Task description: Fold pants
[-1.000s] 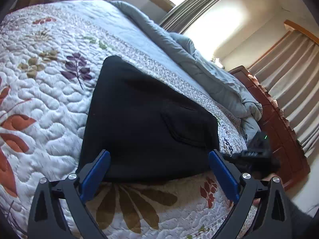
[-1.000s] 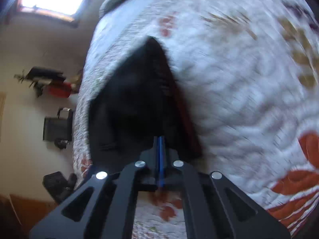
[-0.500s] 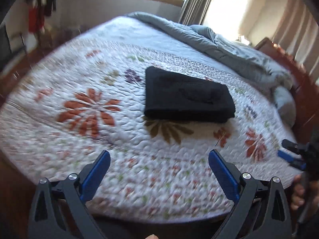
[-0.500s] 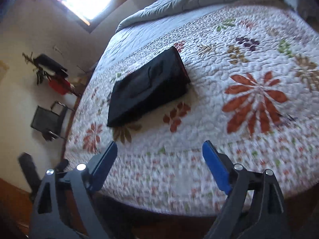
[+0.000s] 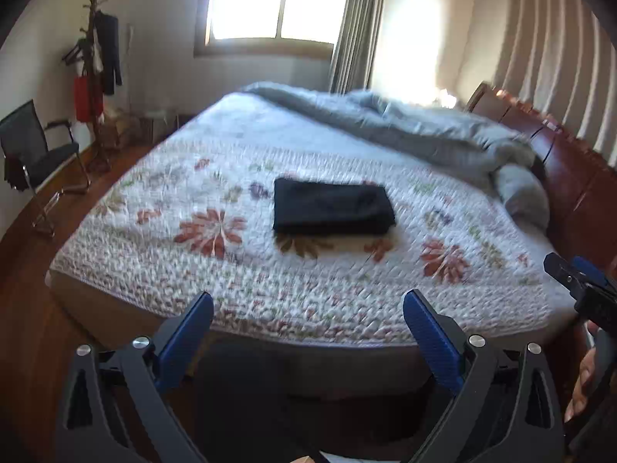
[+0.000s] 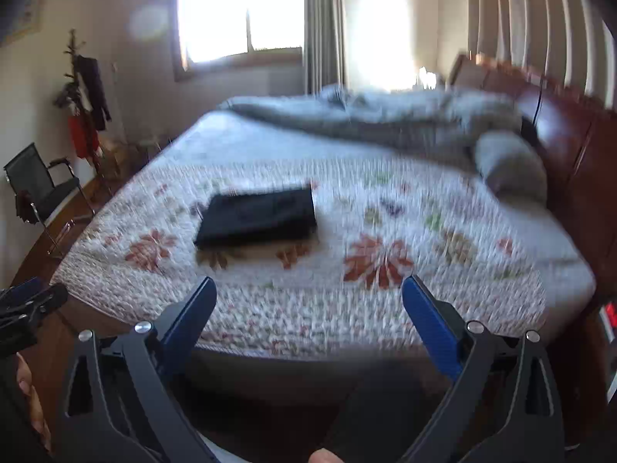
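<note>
Pants [image 5: 332, 212], black and already folded into a compact rectangle, lie flat near the middle of the floral quilt [image 5: 216, 270], with a rumpled grey duvet [image 5: 424, 131] heaped along the far right side of the bed. Both the left gripper [image 5: 307, 332] and the right gripper [image 6: 308, 320] hover off the near edge, well apart from the cloth, blue fingers spread wide and holding nothing. Folding looks finished, so no further grasp seems needed beyond perhaps squaring an edge.

One pants [image 5: 332, 206], one chair [image 5: 36, 149], two tools [image 5: 308, 332].
</note>
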The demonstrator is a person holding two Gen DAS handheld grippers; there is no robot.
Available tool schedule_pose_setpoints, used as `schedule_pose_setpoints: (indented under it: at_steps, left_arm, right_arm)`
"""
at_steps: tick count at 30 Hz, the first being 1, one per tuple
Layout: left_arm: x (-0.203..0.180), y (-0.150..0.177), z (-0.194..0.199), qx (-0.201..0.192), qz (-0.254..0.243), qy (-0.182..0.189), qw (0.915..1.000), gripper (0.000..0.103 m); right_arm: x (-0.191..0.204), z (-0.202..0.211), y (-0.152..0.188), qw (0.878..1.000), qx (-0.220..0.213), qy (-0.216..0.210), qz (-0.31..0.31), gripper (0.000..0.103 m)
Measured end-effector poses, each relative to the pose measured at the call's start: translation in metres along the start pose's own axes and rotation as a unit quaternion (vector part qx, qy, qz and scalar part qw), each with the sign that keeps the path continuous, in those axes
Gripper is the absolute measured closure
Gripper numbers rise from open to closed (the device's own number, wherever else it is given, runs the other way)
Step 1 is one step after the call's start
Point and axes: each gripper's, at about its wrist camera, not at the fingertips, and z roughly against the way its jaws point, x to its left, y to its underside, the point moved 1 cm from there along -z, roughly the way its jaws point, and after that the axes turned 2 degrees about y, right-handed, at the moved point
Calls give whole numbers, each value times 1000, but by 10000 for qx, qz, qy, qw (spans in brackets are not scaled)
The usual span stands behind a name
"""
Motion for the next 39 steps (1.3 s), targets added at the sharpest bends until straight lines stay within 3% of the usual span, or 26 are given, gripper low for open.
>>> schedule_pose_setpoints:
  at_steps: [3, 6, 9, 13, 39]
  left_arm:
    - [-12, -10, 48, -456, -192, -77, 9987, 4]
    - [-22, -10, 73, -679, -230, -68, 9974, 4]
    - [-26, -5, 77, -698, -143, 94, 9974, 4]
    - [-32, 6, 64, -481, -280, -254, 9981, 4]
    - [-21, -11, 34, -254, -21, -326, 9991, 4]
  right_arm:
    - [18, 54, -10, 9973, -669, 199, 238, 3]
    - [29, 72, -13, 9961, -789, 241, 303, 3]
    - [38, 67, -8, 9972, -630, 125, 374, 3]
    - [44, 57, 2, 9989, -290, 97, 360, 3]
    - [44, 17, -8, 9995, 5, 17, 320, 3]
